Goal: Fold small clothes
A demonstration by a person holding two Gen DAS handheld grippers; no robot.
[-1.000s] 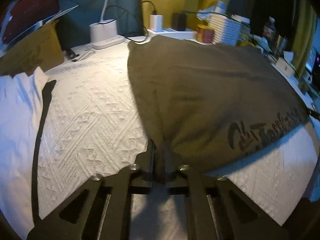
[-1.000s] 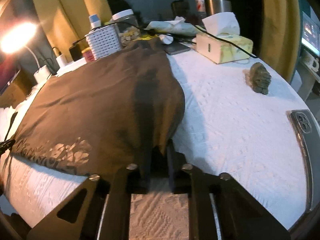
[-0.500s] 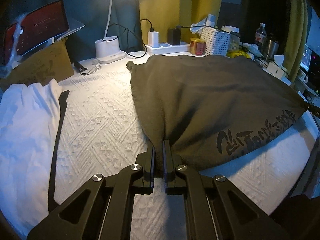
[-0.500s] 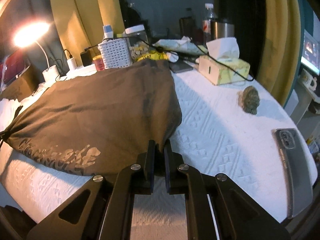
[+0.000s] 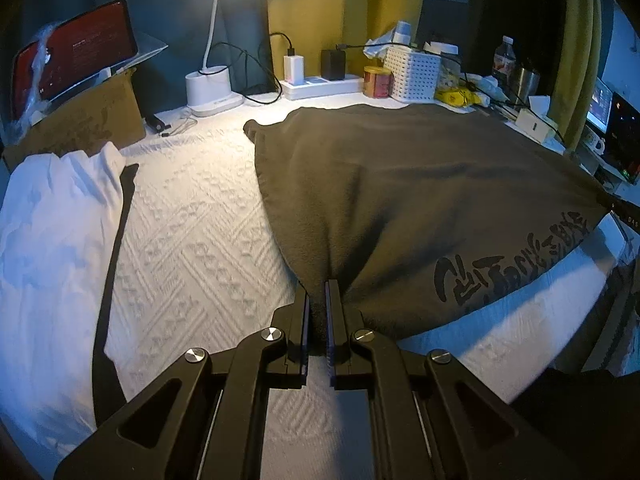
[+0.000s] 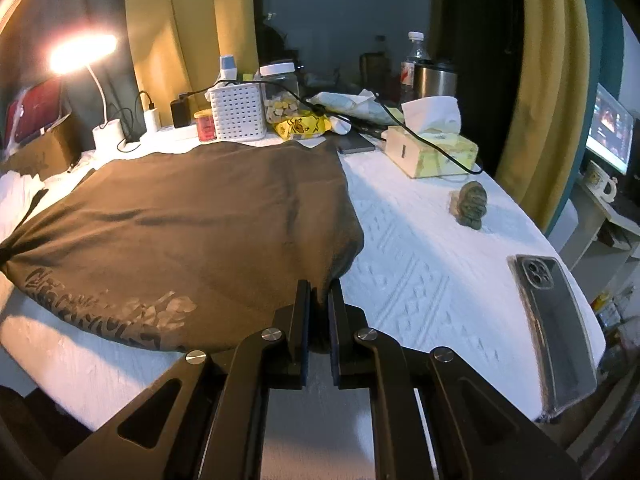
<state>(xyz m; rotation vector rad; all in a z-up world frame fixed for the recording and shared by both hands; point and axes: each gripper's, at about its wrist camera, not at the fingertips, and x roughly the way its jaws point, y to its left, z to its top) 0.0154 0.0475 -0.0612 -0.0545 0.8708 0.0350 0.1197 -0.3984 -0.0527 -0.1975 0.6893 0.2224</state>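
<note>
A dark olive T-shirt (image 5: pixel 420 200) with black lettering lies spread over the white textured table cover (image 5: pixel 192 248). My left gripper (image 5: pixel 318 284) is shut on the shirt's near left corner, and the cloth rises off the table there. In the right wrist view the same shirt (image 6: pixel 192 232) fills the left half, and my right gripper (image 6: pixel 319 286) is shut on its near right corner. The hem between both grips hangs stretched above the table, with the printed lettering (image 6: pixel 108 312) facing me. The far part of the shirt rests on the table.
A white garment (image 5: pixel 52 240) lies at the left. A lamp base (image 5: pixel 210 90), power strip, white basket (image 6: pixel 238 112), tissue box (image 6: pixel 434 152), jars and bottles line the back. A small olive bundle (image 6: pixel 470 204) and a phone (image 6: pixel 554 324) lie on the right.
Both grippers have pulled back toward me and risen with the shirt's near corners, lifting the hem off the table. More of the table's back edge shows now.
</note>
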